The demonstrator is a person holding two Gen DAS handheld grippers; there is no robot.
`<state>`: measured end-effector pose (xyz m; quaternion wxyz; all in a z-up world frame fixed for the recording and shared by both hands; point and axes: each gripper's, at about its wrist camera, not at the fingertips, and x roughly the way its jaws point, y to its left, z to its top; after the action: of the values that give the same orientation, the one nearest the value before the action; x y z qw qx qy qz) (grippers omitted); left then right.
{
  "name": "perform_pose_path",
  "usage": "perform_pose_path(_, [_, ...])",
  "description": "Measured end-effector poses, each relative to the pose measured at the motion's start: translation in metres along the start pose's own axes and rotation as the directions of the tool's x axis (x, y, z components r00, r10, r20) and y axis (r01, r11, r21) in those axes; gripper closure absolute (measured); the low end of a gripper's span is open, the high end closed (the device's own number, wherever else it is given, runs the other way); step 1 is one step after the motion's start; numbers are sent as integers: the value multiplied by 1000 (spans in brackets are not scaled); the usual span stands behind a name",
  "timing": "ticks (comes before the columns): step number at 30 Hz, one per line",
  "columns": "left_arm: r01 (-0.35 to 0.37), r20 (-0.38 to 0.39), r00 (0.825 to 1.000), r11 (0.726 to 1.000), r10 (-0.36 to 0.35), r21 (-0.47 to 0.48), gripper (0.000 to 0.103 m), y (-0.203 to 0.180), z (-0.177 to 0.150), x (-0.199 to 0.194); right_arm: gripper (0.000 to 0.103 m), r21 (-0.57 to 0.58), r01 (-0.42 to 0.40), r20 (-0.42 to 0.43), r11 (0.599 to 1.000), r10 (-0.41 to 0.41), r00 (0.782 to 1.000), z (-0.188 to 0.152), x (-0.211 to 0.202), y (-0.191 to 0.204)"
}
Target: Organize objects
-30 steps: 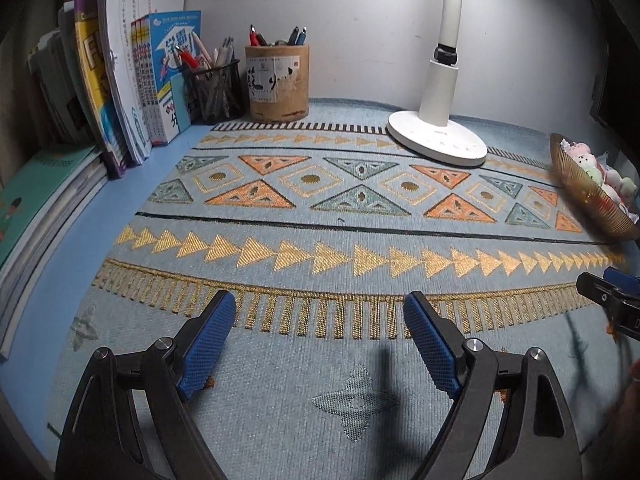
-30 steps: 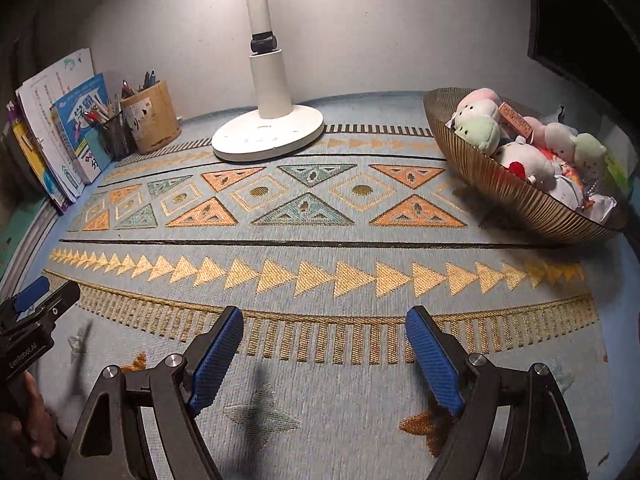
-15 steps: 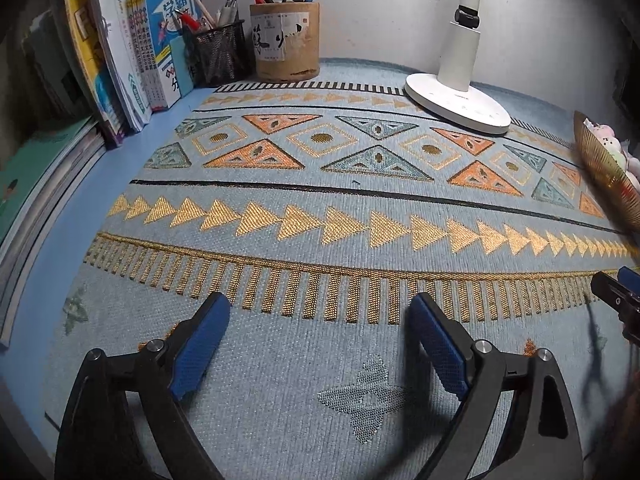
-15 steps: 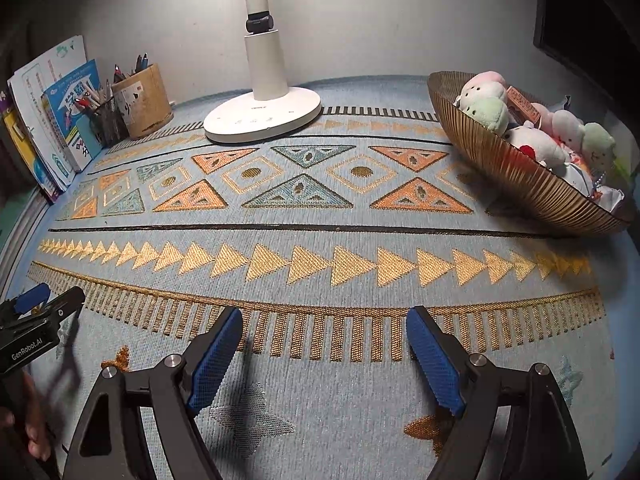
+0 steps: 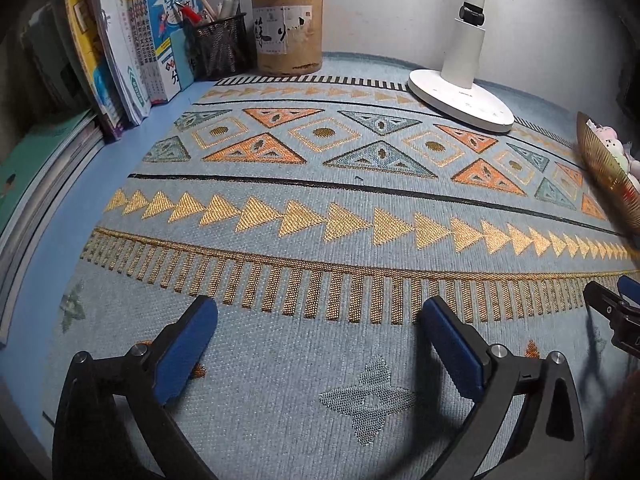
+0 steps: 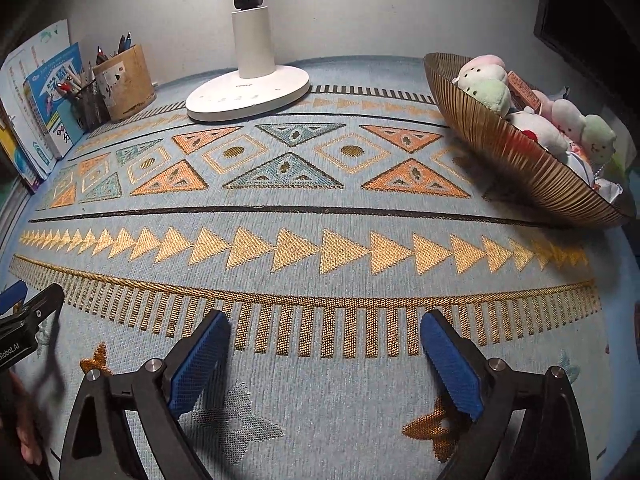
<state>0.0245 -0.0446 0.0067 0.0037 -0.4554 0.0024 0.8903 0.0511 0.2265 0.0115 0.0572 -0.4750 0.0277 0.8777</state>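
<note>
My left gripper [image 5: 318, 320] is open and empty, low over the near part of a blue patterned mat [image 5: 320, 208]. My right gripper [image 6: 324, 332] is open and empty, low over the same mat [image 6: 304, 208]. A ribbed gold bowl [image 6: 516, 152] at the right holds several small plush toys [image 6: 488, 92]; its rim shows at the right edge of the left wrist view [image 5: 608, 172]. Each gripper shows at the edge of the other's view: the right one [image 5: 616, 312] and the left one [image 6: 24, 316].
A white lamp base [image 5: 460, 100] stands at the back; it also shows in the right wrist view [image 6: 248, 92]. A wooden pen pot [image 5: 287, 34] and a black mesh pen cup [image 5: 218, 50] stand at the back left. Upright books [image 5: 132, 48] and a flat stack [image 5: 36, 168] line the left side.
Both grippers have moved forward and lower over the mat, so the lamp, pen pots and bowl look closer. Both stay open and empty.
</note>
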Motion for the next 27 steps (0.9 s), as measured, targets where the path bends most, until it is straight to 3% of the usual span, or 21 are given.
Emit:
perform_pose_path(3, [0, 0, 1000, 1000, 0, 0, 1, 0, 0, 0, 0, 6, 7, -7, 1000, -7, 1000, 0, 1, 0])
perform_pose_path(27, [2, 0, 1000, 1000, -2, 3, 0, -1, 0, 1, 0, 5, 5, -6, 1000, -5, 1000, 0, 1, -2])
